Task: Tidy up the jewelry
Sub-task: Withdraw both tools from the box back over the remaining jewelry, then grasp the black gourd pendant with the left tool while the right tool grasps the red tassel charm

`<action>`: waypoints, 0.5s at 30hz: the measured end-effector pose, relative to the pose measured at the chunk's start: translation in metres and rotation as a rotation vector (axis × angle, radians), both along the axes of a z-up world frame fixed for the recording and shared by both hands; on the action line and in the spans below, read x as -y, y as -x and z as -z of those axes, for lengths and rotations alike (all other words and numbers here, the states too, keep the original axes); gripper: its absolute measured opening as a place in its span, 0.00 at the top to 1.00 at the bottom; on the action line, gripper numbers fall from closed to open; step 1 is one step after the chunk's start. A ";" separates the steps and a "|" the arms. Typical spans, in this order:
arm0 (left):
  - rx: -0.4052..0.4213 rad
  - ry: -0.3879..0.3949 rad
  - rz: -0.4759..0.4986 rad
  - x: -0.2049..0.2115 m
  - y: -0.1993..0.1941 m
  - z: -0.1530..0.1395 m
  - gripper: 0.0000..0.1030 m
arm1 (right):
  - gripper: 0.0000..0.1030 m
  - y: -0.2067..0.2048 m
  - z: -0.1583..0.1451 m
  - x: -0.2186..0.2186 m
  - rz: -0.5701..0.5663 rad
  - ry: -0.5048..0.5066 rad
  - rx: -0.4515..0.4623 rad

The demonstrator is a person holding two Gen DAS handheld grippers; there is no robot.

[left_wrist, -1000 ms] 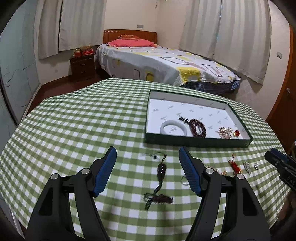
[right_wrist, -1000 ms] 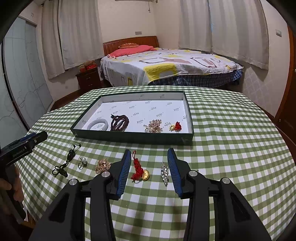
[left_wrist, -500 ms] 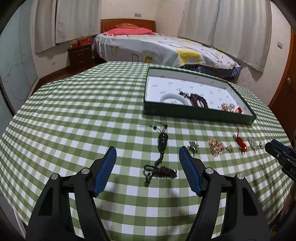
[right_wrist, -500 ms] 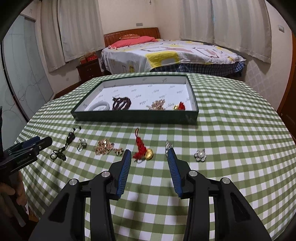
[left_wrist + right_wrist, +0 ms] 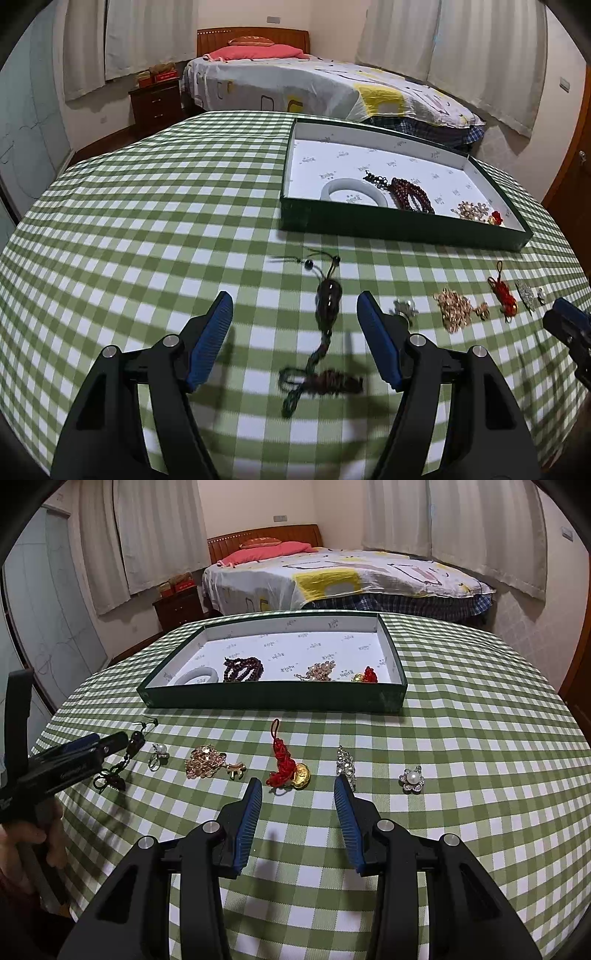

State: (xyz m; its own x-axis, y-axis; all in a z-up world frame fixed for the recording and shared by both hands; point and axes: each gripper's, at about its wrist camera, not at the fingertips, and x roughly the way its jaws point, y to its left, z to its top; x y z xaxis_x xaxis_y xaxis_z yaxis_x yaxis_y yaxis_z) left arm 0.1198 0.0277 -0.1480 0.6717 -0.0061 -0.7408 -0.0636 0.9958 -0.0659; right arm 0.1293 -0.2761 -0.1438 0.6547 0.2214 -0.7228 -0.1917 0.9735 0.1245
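Observation:
My left gripper (image 5: 294, 297) is open low over the checked cloth, and a dark pendant on a cord (image 5: 328, 295) lies between its fingers, untouched. My right gripper (image 5: 296, 781) is open, narrower, just short of a red knot charm with a gold ingot (image 5: 286, 766). A rhinestone clip (image 5: 346, 762) lies by its right finger. Also loose on the cloth are a pearl ring (image 5: 159, 753), a gold chain cluster (image 5: 205, 764) and a pearl flower brooch (image 5: 412, 779). The green tray (image 5: 273, 698) holds a white bangle (image 5: 195, 675), dark beads (image 5: 243, 668) and two small pieces.
The round table (image 5: 129, 221) carries a green-and-white checked cloth that falls away at the near edge. A bed (image 5: 351, 576) and a nightstand (image 5: 157, 101) stand beyond it. A hand (image 5: 26, 845) holds the left gripper at the left edge of the right wrist view.
Both grippers have sunk toward the table and tipped down. The left one has come in over the dark pendant; the right one has drawn back slightly from the red charm.

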 end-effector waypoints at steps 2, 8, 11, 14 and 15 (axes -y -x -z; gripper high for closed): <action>-0.001 -0.008 0.006 0.002 -0.005 0.001 0.36 | 0.60 -0.002 0.001 0.000 0.002 0.000 -0.003; -0.030 -0.011 0.036 0.007 -0.015 0.007 0.48 | 0.60 -0.011 0.005 0.002 0.006 0.002 -0.012; -0.049 -0.009 0.045 0.008 -0.020 0.010 0.52 | 0.60 -0.014 0.008 0.005 0.014 0.001 -0.021; -0.071 -0.004 0.054 0.009 -0.024 0.013 0.59 | 0.60 -0.017 0.011 0.008 0.023 0.000 -0.029; -0.070 -0.005 0.058 0.009 -0.024 0.013 0.61 | 0.60 -0.018 0.012 0.009 0.025 -0.001 -0.032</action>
State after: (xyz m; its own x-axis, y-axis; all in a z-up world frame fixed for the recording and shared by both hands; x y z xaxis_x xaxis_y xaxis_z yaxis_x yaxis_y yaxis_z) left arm 0.1437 0.0184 -0.1606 0.6169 -0.0398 -0.7860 -0.0103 0.9982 -0.0586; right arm 0.1474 -0.2852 -0.1555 0.6365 0.2058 -0.7433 -0.1634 0.9778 0.1309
